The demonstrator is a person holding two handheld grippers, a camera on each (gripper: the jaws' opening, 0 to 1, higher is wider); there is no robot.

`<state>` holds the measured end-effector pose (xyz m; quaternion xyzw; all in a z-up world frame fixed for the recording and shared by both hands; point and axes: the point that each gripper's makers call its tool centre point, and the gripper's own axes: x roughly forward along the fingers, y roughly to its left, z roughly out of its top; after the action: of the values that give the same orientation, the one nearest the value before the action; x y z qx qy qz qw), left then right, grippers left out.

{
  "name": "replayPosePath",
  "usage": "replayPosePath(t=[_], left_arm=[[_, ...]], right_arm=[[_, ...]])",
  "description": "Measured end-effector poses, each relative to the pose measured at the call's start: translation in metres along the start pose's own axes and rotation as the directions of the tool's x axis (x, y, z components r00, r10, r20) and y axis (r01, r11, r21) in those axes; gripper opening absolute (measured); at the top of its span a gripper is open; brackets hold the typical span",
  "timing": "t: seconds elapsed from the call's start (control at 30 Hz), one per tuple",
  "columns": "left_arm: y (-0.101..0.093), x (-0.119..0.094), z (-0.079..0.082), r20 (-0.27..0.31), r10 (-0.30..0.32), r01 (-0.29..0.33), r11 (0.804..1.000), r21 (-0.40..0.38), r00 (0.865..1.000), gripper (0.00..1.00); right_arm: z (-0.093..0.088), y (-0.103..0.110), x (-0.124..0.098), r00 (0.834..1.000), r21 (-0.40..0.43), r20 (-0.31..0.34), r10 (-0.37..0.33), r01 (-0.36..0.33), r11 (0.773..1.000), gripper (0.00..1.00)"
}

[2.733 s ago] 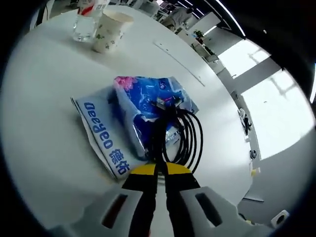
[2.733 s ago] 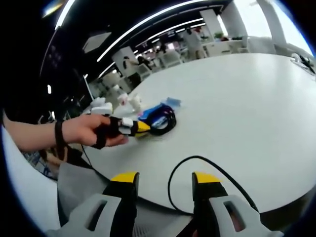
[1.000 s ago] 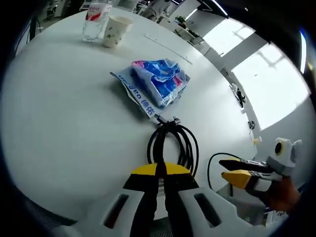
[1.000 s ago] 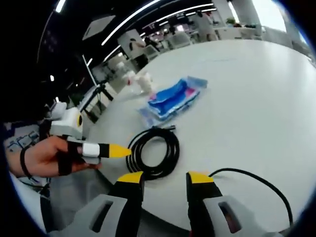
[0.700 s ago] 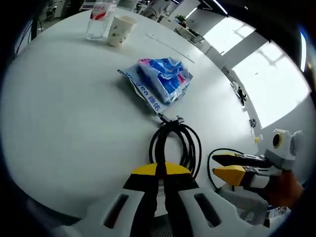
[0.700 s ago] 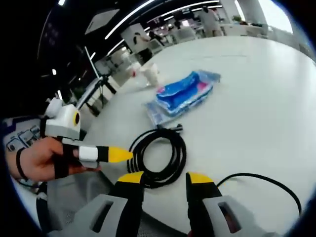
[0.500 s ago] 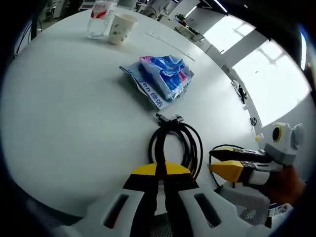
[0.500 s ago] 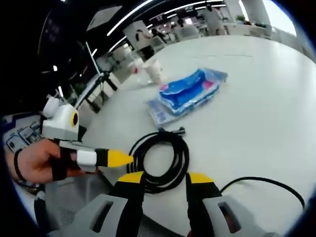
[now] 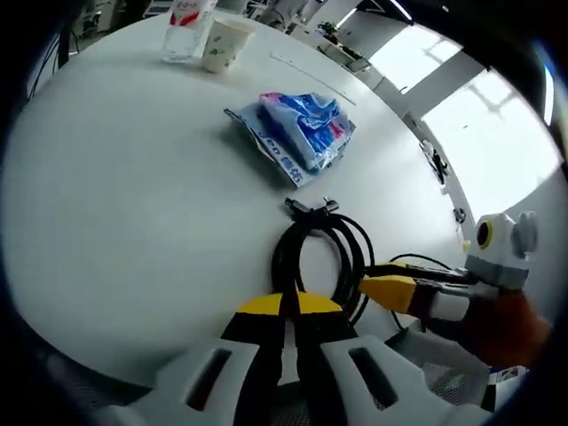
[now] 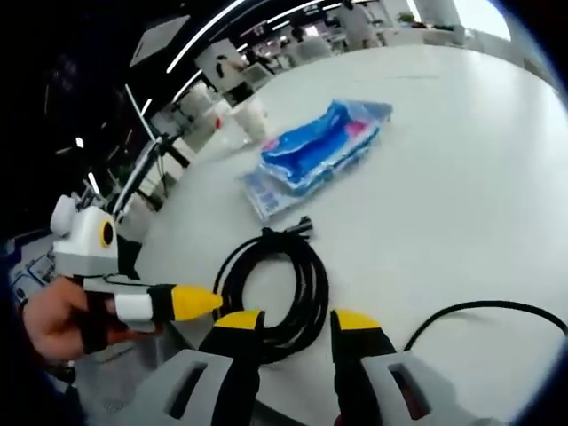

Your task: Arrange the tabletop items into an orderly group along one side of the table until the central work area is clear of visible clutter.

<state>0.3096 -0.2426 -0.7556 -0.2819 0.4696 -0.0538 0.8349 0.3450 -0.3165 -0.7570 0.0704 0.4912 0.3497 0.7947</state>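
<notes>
A coiled black cable (image 9: 286,260) lies near the white table's (image 9: 106,195) edge. My left gripper (image 9: 288,306) is shut on the coil's near strand. The right gripper (image 9: 390,288) comes in from the right, its yellow tip beside the coil. In the right gripper view the coil (image 10: 312,288) lies just ahead of my right gripper (image 10: 288,324), which is open with its jaws on either side of the coil's near edge. The left gripper (image 10: 195,302) meets the coil from the left. Blue tissue packs (image 9: 297,133) (image 10: 315,146) lie farther in on the table.
A paper cup (image 9: 222,44) and a water bottle (image 9: 186,27) stand at the far side of the table. A second, thin black cable (image 10: 479,308) loops over the table (image 10: 461,177) edge on the right. A hand (image 10: 53,324) holds the left gripper.
The coil has been pulled off the tissue packs toward the table edge by the left gripper. The right gripper has closed in until its jaws flank the coil.
</notes>
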Motion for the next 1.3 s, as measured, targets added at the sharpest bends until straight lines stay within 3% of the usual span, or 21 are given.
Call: replayPosePath(t=[0.13, 0.27, 0.67, 1.0, 1.3], left_arm=[[0.002, 0.000, -0.003, -0.008, 0.008, -0.008, 1.000, 0.004, 1.000, 0.00], [0.003, 0.000, -0.004, -0.012, 0.015, -0.015, 1.000, 0.001, 1.000, 0.00], [-0.006, 0.005, -0.002, -0.018, 0.020, -0.020, 1.000, -0.009, 1.000, 0.00], [-0.040, 0.021, 0.009, -0.020, -0.013, 0.014, 0.999, 0.044, 1.000, 0.00], [-0.093, 0.053, -0.003, -0.090, -0.082, 0.094, 0.985, 0.147, 0.993, 0.00]], right_arm=[[-0.003, -0.002, 0.004, 0.999, -0.013, -0.016, -0.032, 0.032, 0.999, 0.24], [-0.004, -0.008, 0.003, 0.998, -0.022, -0.026, -0.054, 0.053, 0.998, 0.13], [0.000, -0.015, -0.009, 0.999, 0.014, 0.011, -0.033, 0.032, 0.999, 0.08], [0.005, -0.044, -0.035, 0.995, 0.108, 0.099, -0.033, 0.022, 0.994, 0.04], [0.003, -0.090, -0.072, 0.981, 0.200, 0.163, -0.101, 0.067, 0.977, 0.04]])
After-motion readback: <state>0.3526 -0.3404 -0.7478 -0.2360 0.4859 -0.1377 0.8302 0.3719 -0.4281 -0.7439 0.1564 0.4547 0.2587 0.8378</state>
